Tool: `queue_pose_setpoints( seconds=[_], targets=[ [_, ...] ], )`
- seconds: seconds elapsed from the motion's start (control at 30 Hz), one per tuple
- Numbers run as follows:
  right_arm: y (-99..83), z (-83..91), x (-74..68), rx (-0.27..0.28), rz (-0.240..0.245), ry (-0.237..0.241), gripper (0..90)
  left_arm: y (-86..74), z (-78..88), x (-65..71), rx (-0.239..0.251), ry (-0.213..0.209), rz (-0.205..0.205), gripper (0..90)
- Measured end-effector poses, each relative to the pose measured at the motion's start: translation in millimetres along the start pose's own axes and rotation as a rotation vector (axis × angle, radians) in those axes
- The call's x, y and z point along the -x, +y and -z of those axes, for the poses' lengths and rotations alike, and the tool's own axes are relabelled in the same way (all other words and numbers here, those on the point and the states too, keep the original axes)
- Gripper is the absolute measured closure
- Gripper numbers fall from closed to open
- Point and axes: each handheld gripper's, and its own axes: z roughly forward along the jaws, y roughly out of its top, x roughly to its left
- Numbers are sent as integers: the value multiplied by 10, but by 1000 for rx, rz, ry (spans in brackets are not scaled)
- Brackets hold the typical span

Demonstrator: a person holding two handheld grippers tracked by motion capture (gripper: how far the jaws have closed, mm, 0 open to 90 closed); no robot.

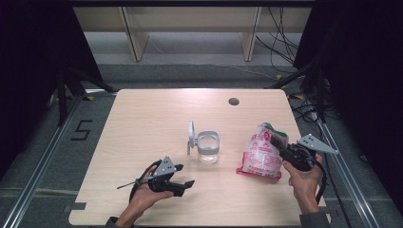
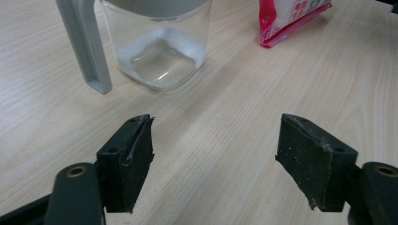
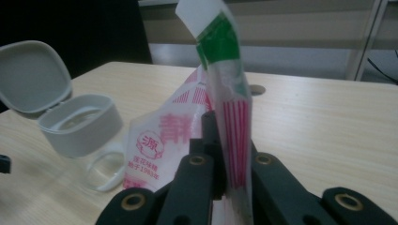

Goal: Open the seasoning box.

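Observation:
A clear glass jar with a grey rim stands mid-table, its grey flip lid hinged open at its left. A little white powder lies in the jar's bottom. A pink and white bag with a green top stands at the right. My right gripper is shut on the bag near its upper edge, and the bag's top rises above the jaws. My left gripper rests open on the table, near the front left, short of the jar. Its pads hold nothing.
The wooden table has a grey cable hole at its back right. Shelf legs and cables stand on the floor beyond the far edge. Black frames flank both sides of the table.

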Motion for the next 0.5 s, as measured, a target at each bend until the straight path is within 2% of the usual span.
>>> queue_pose_setpoints(
  seconds=[0.07, 0.1, 0.13, 0.17, 0.2, 0.23, 0.27, 0.37, 0.43, 0.47, 0.5],
  targets=[
    [76, 8, -135, 7, -5, 24, 900, -3, -37, 53, -17, -2, -28, 268],
    [76, 8, -135, 7, -5, 24, 900, -3, -37, 53, -17, -2, -28, 271],
    [120, -7, -210, 27, 16, 45, 900, 1, -55, 75, -13, 8, -44, 284],
    [142, -9, -249, 22, 27, 54, 900, 20, -80, 95, -23, 8, -57, 289],
    [142, -9, -249, 22, 27, 54, 900, 40, -122, 129, -23, 36, -90, 289],
    [159, -13, -297, 17, 27, 63, 900, 67, -154, 167, -43, 53, -127, 288],
    [180, -32, -358, 24, 42, 73, 900, 116, -233, 248, -36, 45, -152, 287],
    [209, -33, -412, 9, 60, 73, 900, 175, -317, 308, -25, 27, -159, 287],
    [242, -47, -441, 26, 79, 89, 900, 233, -404, 347, -21, 36, -179, 288],
    [269, -24, -464, 5, 75, 86, 900, 251, -446, 365, -10, 41, -180, 289],
    [291, -35, -470, 26, 87, 95, 900, 271, -481, 379, -8, 40, -181, 297]
  ],
)
